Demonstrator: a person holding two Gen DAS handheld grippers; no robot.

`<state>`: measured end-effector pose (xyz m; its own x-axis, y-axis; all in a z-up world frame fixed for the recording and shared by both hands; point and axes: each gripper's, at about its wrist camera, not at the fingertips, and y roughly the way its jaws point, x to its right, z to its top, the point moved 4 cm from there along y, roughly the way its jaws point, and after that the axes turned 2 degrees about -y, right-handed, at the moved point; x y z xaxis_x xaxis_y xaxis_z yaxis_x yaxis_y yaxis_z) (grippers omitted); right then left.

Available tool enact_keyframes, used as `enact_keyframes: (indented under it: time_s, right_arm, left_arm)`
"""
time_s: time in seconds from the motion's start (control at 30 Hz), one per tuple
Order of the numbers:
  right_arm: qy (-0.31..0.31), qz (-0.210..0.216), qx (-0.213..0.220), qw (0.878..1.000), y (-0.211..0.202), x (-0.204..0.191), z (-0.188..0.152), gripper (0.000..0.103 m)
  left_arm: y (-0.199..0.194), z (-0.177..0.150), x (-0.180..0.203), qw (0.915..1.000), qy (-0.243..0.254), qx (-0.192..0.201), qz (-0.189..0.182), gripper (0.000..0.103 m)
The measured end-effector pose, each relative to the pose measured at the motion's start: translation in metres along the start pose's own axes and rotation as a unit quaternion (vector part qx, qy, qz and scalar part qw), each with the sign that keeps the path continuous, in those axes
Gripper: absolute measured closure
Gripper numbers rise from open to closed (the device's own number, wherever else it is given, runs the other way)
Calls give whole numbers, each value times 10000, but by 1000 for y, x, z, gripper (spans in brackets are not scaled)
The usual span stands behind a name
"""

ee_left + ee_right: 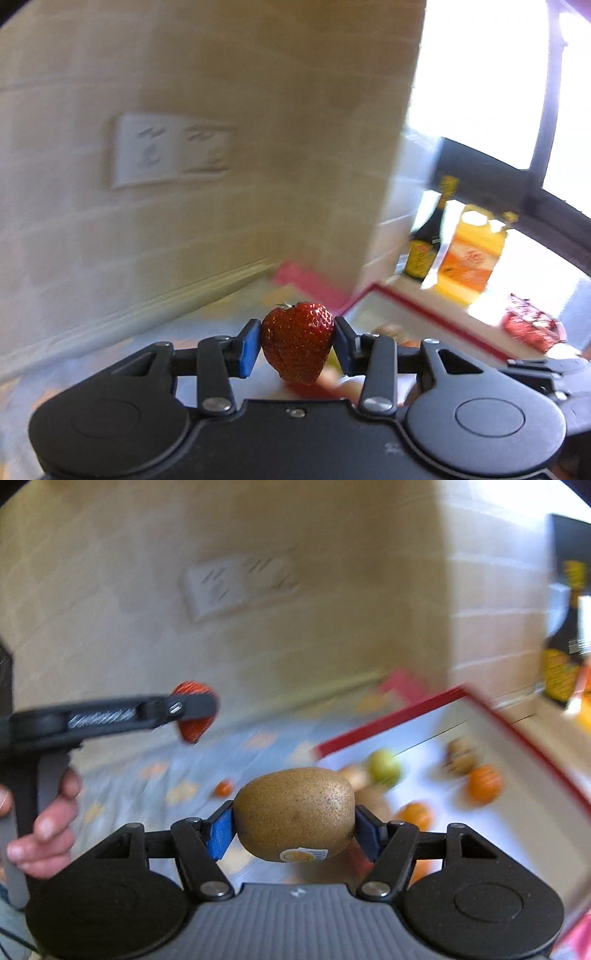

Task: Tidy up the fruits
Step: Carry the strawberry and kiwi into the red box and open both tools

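Note:
My left gripper is shut on a red strawberry, held between its blue pads above the table. It also shows in the right wrist view at the left, raised, with the strawberry in it. My right gripper is shut on a brown kiwi with a sticker, held above the table. A white box with a red rim lies to the right and holds several fruits: a green one, oranges and brownish ones.
A patterned cloth covers the table, with a small orange fruit on it. A beige tiled wall with a socket plate stands behind. A dark bottle, an orange carton and a red packet stand right of the box.

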<state>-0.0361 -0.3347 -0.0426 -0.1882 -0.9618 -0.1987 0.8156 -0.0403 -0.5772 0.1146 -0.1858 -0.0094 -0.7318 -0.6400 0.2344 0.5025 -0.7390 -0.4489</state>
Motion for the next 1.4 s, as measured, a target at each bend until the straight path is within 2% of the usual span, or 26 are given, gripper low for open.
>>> enact_keyframes:
  time_s: [0.13, 0.33, 0.43, 0.57, 0.7, 0.83, 1.1, 1.4]
  right_arm:
    - [237, -570, 335, 9975, -25, 48, 14, 34]
    - [601, -1148, 484, 9904, -39, 112, 16, 34]
    - [723, -1337, 480, 9872, -38, 136, 12, 34]
    - [831, -1507, 344, 9845, -29, 153, -2, 34]
    - [818, -1568, 64, 9842, -17, 160, -18, 34]
    - [752, -1540, -227, 9849, 0, 162, -32, 34]
    - [560, -1499, -625, 9851, 22, 155, -44, 34]
    - [507, -1638, -909, 9810, 42, 157, -47, 34]
  left_arm:
    - [14, 3, 47, 9984, 194, -68, -533, 53]
    - [59, 3, 112, 9917, 668, -400, -1021, 53]
    - [88, 2, 132, 9894, 675, -628, -1125, 53]
    - [131, -10, 135, 9858, 301, -1142, -1190, 53]
    - [172, -33, 133, 9739, -13, -1787, -1399, 53]
    - [195, -54, 135, 9681, 2, -2091, -1380, 53]
    - [209, -71, 131, 9640, -1, -2329, -1285, 53]
    - [211, -75, 133, 9637, 152, -2378, -1207, 53]
